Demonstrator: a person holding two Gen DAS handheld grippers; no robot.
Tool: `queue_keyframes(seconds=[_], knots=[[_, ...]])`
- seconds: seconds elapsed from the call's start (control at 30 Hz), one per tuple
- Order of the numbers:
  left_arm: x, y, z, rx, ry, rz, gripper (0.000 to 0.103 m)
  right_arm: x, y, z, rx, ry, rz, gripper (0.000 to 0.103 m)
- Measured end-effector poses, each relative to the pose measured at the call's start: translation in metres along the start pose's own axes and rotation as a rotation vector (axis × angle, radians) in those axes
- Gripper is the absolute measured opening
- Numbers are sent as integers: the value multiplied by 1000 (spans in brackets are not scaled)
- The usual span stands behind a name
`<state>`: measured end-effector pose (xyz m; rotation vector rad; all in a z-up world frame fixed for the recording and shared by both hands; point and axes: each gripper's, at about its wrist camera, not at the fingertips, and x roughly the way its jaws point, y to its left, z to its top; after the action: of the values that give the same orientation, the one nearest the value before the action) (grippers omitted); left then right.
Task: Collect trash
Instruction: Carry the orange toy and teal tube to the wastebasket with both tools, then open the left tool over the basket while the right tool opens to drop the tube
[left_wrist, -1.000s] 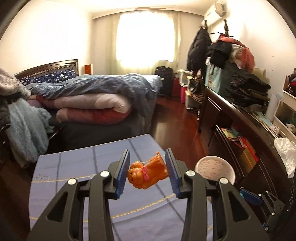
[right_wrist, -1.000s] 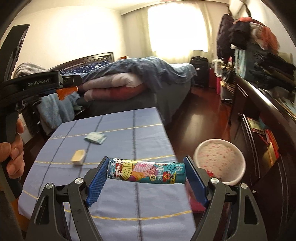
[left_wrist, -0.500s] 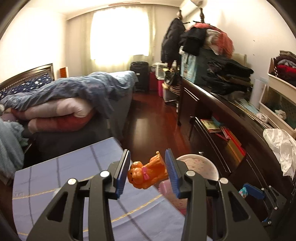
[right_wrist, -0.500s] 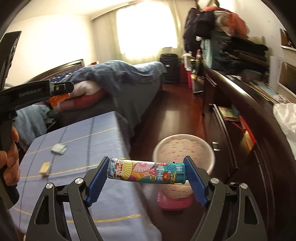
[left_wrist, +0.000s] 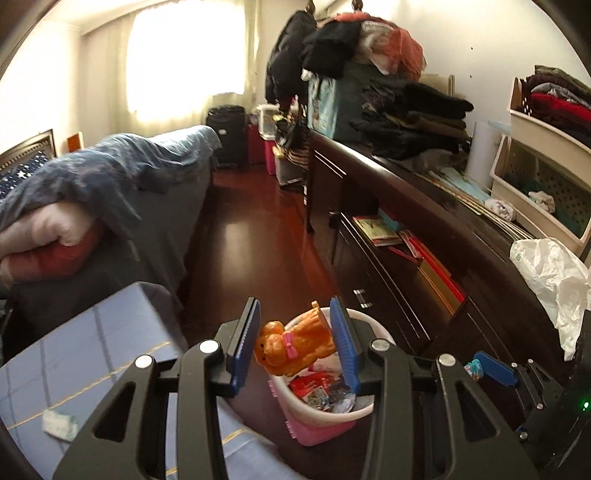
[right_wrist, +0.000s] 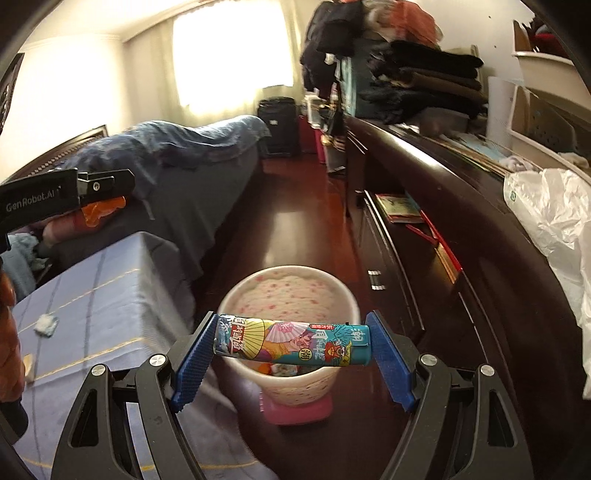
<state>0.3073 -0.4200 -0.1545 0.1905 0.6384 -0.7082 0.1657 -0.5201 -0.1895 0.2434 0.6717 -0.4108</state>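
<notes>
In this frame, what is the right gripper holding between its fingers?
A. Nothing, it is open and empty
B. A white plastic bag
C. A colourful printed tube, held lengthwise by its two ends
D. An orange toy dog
C. In the right wrist view the right gripper is clamped on the two ends of the colourful tube, just above the bin; the orange toy dog sits in the left gripper.

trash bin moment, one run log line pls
left hand-held gripper: orange toy | right hand-held gripper: printed tube | both above trash bin
</notes>
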Motion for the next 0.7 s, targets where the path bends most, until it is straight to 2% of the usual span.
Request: queue_keyframes(seconds=[0.23,0.57,0.7], knots=[[66,-7,2,-10,85,-43,40,42,-12,6,6,24,-67,80],[132,-11,-5,-36,173,-108,42,102,-17,0,-20,64,-136,80],[143,-7,-3,-55,182,-143,68,121,-16,-3,-27,77,-149,80]])
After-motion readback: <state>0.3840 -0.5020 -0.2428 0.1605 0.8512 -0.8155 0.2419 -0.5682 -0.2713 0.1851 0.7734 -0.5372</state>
